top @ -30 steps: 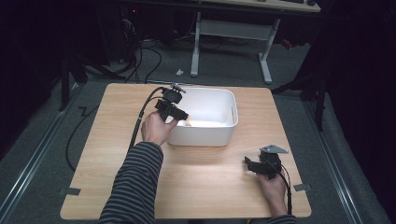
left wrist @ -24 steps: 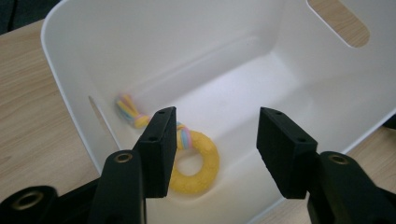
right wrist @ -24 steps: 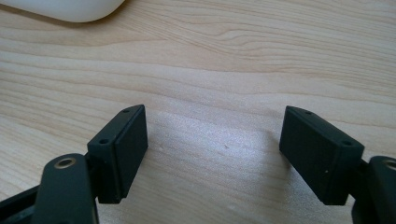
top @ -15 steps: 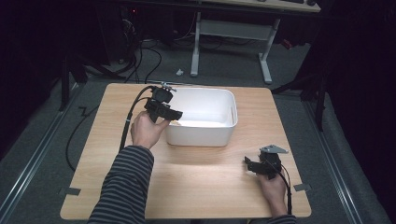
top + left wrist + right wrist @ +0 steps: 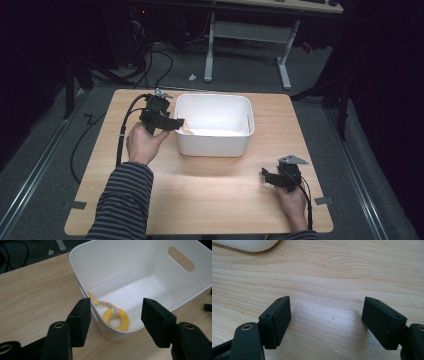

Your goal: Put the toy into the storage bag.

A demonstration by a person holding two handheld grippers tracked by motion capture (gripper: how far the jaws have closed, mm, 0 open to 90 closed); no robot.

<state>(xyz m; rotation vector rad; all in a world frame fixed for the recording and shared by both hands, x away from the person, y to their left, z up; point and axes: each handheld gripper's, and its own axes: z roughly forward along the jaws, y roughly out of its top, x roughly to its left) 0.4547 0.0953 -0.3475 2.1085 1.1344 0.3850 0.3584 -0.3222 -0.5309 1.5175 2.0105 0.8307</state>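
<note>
- A yellow ring toy (image 5: 116,318) with a braided pastel tail is lying on the floor of a white plastic bin (image 5: 130,262), in the near corner, at lower centre of the left gripper view.
- The toy's long axis is running diagonally in that view: the ring is sitting at lower right, and the tail is pointing toward the upper left, ending against the bin's wall.
- In the high view, only a small orange-yellow sliver of the toy (image 5: 186,128) is peeking out at the bin's (image 5: 235,102) left inner wall; its shape is too small to make out there.
- The left gripper (image 5: 115,317) is hovering just outside the bin's near corner, jaws apart and having just been opening, with nothing pressed between them; the bin's rim and the toy are showing in the gap.
- In the high view the left gripper (image 5: 176,124) is sitting left of centre, at the bin's left rim, held by a hand with a striped sleeve.
- The right gripper (image 5: 325,320) is resting low over the wooden table (image 5: 337,277), jaws wide apart and holding nothing; a rounded edge of the bin is cut off at the upper left of its view.
- In the high view the right gripper (image 5: 270,178) is sitting at lower right, well apart from the bin.
- No writing or label is readable anywhere.
</note>
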